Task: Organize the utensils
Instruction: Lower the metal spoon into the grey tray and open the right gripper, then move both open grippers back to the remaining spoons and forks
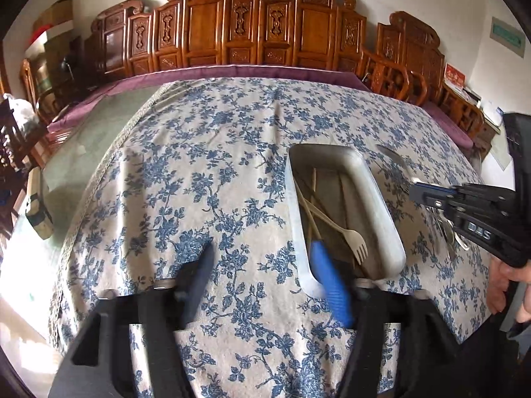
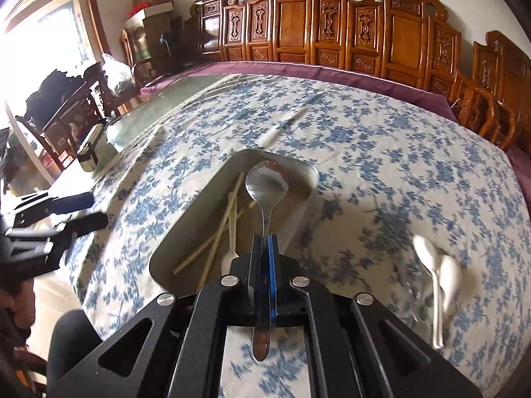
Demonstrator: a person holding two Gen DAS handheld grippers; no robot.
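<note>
Behind floral tablecloth (image 1: 232, 165), carved wooden chairs (image 1: 212, 23) line wall

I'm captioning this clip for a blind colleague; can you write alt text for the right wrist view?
The right gripper, shut on a metal spoon, holds it over a metal tray containing chopsticks. Two white spoons lie on the floral tablecloth.

A table under a blue-flowered cloth (image 2: 381, 152) carries a metal tray (image 2: 308, 169) and two white spoons (image 2: 438, 265) beside it

two wrist views, both over tray (image 1: 381, 195)
</note>
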